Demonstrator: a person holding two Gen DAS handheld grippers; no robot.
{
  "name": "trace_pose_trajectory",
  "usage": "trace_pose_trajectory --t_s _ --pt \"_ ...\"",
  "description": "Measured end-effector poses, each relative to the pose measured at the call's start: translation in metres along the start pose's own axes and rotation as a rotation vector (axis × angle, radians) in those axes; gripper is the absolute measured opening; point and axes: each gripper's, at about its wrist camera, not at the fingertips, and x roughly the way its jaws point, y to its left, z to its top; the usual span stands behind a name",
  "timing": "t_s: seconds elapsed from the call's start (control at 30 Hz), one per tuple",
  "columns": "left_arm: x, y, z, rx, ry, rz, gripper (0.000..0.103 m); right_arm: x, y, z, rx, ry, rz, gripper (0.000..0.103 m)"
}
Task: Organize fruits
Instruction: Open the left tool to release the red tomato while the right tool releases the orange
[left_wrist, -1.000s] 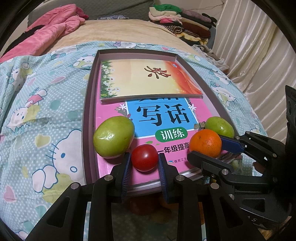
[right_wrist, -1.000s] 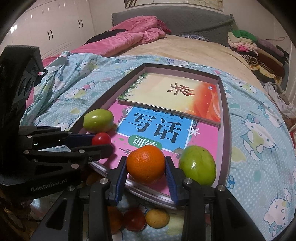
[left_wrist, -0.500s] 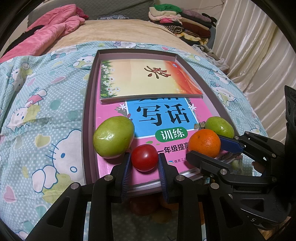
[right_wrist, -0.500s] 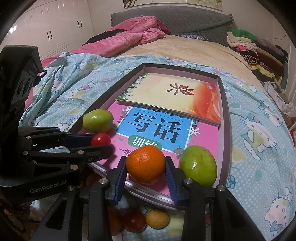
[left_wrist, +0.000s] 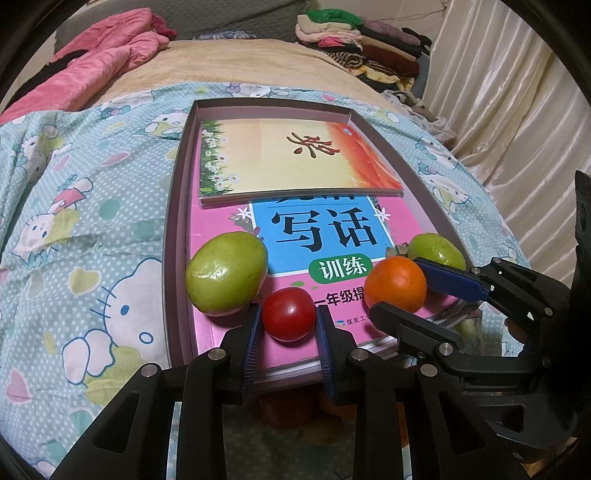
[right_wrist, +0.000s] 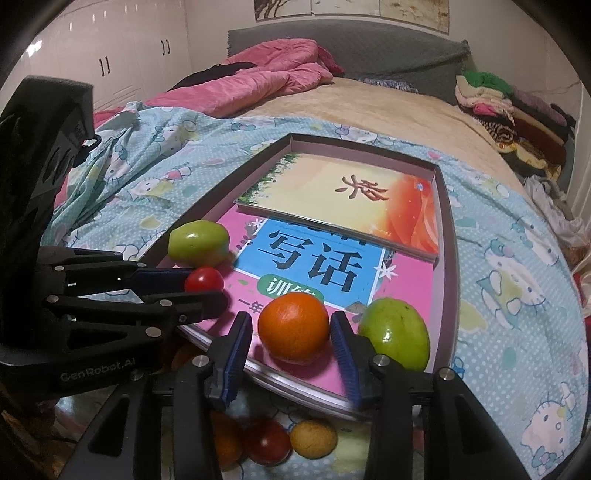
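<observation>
A red tomato (left_wrist: 289, 314) sits on the pink book (left_wrist: 332, 236) in a shallow box (left_wrist: 177, 206), between the fingers of my left gripper (left_wrist: 289, 325), which is shut on it. A green fruit (left_wrist: 226, 274) lies just left of it. My right gripper (right_wrist: 293, 334) has a small gap on each side of the orange (right_wrist: 293, 328), so it is open around it; another green fruit (right_wrist: 395, 334) sits to its right. In the right wrist view the tomato (right_wrist: 204, 279) and left green fruit (right_wrist: 198, 243) also show.
A yellow-orange book (left_wrist: 295, 158) lies on the pink one at the far end of the box. More fruits (right_wrist: 273, 441) lie below the box's near edge. The box rests on a Hello Kitty quilt (left_wrist: 81, 221). Folded clothes (left_wrist: 362, 48) and a pink duvet (right_wrist: 258, 81) lie beyond.
The right gripper's fingers have eased slightly apart from the orange. The left gripper and tomato have not moved.
</observation>
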Motion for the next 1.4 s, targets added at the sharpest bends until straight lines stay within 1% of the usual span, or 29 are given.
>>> trace_pose_trajectory --t_s 0.27,0.43,0.77,1.07,1.17,1.3,1.4 --pt "0.0 0.0 0.0 0.0 0.0 -0.002 0.029 -0.005 0.002 0.0 -0.022 -0.025 -0.019 0.046" --pt "0.0 -0.001 0.0 -0.004 -0.001 -0.011 0.03 -0.007 0.0 -0.001 -0.014 -0.033 -0.029 0.05" --pt "-0.004 -0.002 -0.001 -0.008 -0.005 -0.031 0.031 -0.011 -0.001 -0.002 -0.019 -0.049 -0.031 0.05" --pt "-0.01 -0.005 0.001 -0.005 -0.035 -0.045 0.031 -0.022 -0.004 -0.005 0.001 -0.078 -0.028 0.051" --pt "-0.013 -0.005 0.001 -0.007 -0.045 -0.052 0.032 -0.025 -0.005 -0.006 0.008 -0.086 -0.032 0.052" --pt "-0.017 -0.005 0.002 -0.006 -0.056 -0.057 0.038 -0.027 -0.006 -0.005 0.015 -0.097 -0.036 0.055" --pt "-0.02 -0.005 0.002 -0.006 -0.063 -0.056 0.038 -0.028 -0.008 -0.005 0.025 -0.104 -0.035 0.055"
